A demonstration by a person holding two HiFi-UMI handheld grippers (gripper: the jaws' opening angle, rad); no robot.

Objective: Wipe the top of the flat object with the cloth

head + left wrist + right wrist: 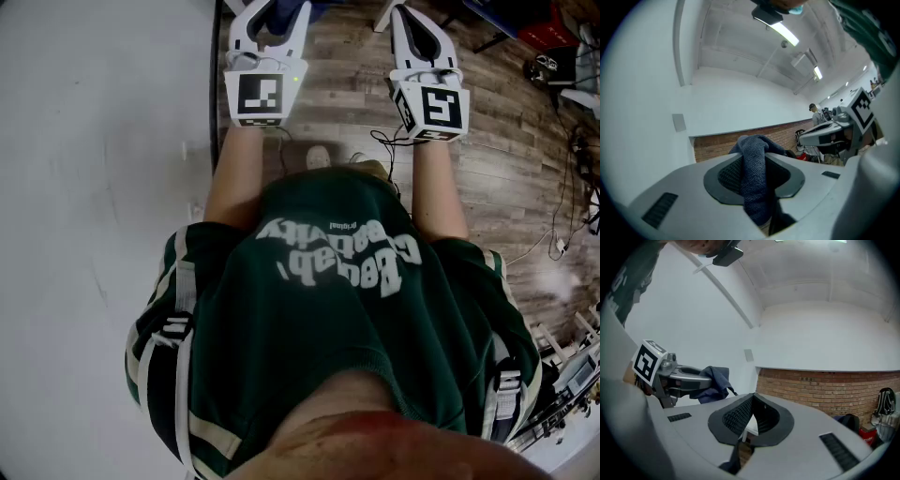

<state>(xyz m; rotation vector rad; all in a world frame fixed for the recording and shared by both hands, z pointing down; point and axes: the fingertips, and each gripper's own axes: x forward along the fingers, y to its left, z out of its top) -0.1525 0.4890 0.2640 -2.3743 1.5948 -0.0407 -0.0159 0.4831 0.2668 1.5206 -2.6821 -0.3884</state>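
Our left gripper (755, 174) is clamped on the dark blue textured cloth (751, 154), which bunches up above its jaws, raised before the white wall (740, 101). Our right gripper (751, 416) has its jaws pressed together, empty.

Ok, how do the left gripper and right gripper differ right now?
The left gripper's jaws are shut on a blue cloth; the right gripper's jaws are shut on nothing. The left gripper's pads are partly hidden by cloth; the right gripper's ribbed pads show bare. Both are held forward.
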